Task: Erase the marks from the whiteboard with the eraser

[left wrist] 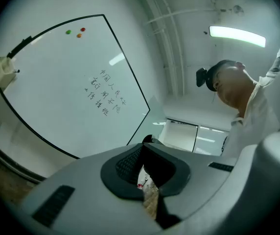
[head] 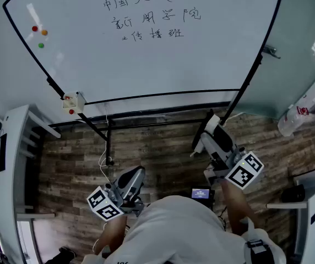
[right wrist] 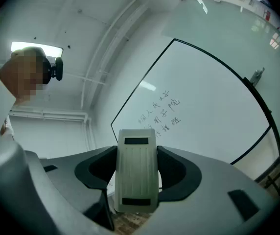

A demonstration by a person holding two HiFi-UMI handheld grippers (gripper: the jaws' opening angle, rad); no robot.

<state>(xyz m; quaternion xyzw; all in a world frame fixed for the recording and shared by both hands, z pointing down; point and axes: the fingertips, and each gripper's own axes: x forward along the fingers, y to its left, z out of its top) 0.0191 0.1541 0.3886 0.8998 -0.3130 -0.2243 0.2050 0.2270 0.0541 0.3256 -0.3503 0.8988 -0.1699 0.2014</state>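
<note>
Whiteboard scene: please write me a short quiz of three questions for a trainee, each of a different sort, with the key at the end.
1. True or false: the eraser is clamped between the jaws of the right gripper.
2. How many lines of writing are on the whiteboard? A: one. B: three. C: five.
3. Fill in: in the head view, the three coloured magnets sit near the board's upper ____ corner.

Key: 1 true; 2 B; 3 left.
</note>
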